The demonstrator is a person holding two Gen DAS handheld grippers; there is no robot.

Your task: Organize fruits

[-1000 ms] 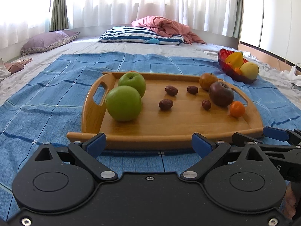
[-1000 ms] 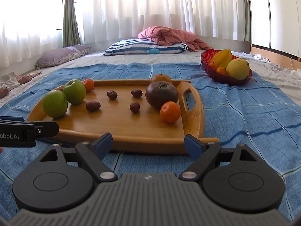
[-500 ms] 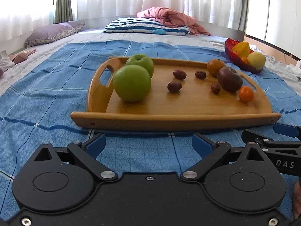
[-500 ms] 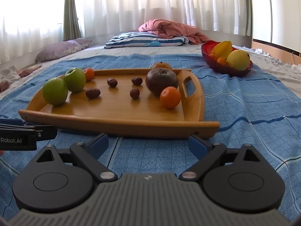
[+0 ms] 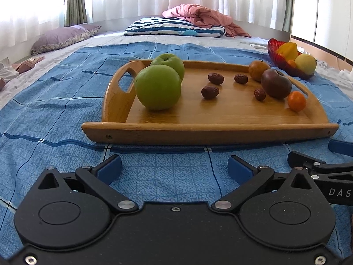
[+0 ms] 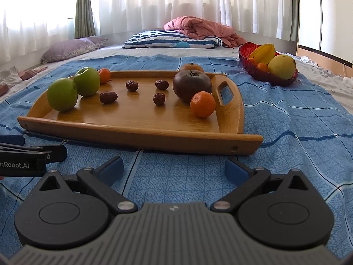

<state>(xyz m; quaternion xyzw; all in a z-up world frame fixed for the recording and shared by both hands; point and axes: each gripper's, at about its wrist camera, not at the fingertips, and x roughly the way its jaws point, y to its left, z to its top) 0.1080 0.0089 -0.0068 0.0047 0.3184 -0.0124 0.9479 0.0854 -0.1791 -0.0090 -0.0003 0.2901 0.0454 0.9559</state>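
Observation:
A wooden tray (image 5: 209, 133) (image 6: 141, 135) lies on a blue cloth. It holds two green apples (image 5: 157, 87) (image 6: 62, 94), several brown dates (image 5: 210, 92) (image 6: 108, 97), a dark purple fruit (image 5: 276, 83) (image 6: 192, 85) and small oranges (image 5: 296, 101) (image 6: 202, 104). A red bowl (image 5: 275, 58) (image 6: 262, 75) with yellow fruit stands at the back right. My left gripper (image 5: 174, 169) is open and empty, in front of the tray. My right gripper (image 6: 174, 169) is open and empty, also short of the tray's near rim.
The blue cloth (image 5: 55, 110) covers a bed. A striped pillow (image 5: 174, 27), a pink blanket (image 5: 198, 16) and a purple pillow (image 5: 61, 37) lie at the back. Each gripper shows at the edge of the other's view (image 5: 320, 165) (image 6: 28, 154).
Both grippers have pulled back and lowered, so the tray's near rim now stands clear of the fingertips. Nothing on the tray has moved.

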